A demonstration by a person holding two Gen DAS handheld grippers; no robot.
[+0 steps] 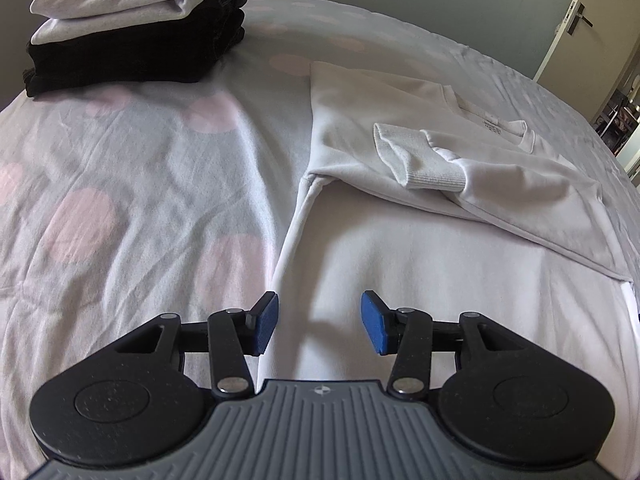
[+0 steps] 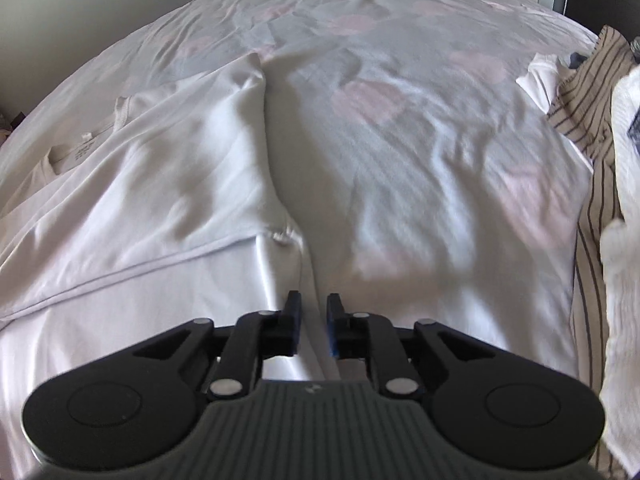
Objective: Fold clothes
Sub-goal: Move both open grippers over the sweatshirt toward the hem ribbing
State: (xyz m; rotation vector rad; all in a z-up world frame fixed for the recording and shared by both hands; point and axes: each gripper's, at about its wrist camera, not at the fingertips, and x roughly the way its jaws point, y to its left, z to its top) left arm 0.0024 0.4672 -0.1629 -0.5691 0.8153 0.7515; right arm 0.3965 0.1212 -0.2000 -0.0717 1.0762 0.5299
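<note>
A white sweatshirt point(image 1: 432, 200) lies flat on the bed, its sleeves folded in across the body with the ribbed cuffs point(image 1: 424, 160) near the collar. My left gripper point(image 1: 318, 322) is open and empty, low over the sweatshirt's left side edge near the hem. In the right wrist view the same sweatshirt point(image 2: 152, 208) fills the left half. My right gripper point(image 2: 313, 326) has its jaws nearly together at the sweatshirt's right side edge, with white cloth running between the pads.
A stack of folded clothes point(image 1: 132, 28), white on black, sits at the bed's far left. Striped and white garments point(image 2: 592, 168) are piled at the right edge. The dotted bedsheet point(image 2: 420, 140) covers the rest. A door point(image 1: 588, 20) stands beyond the bed.
</note>
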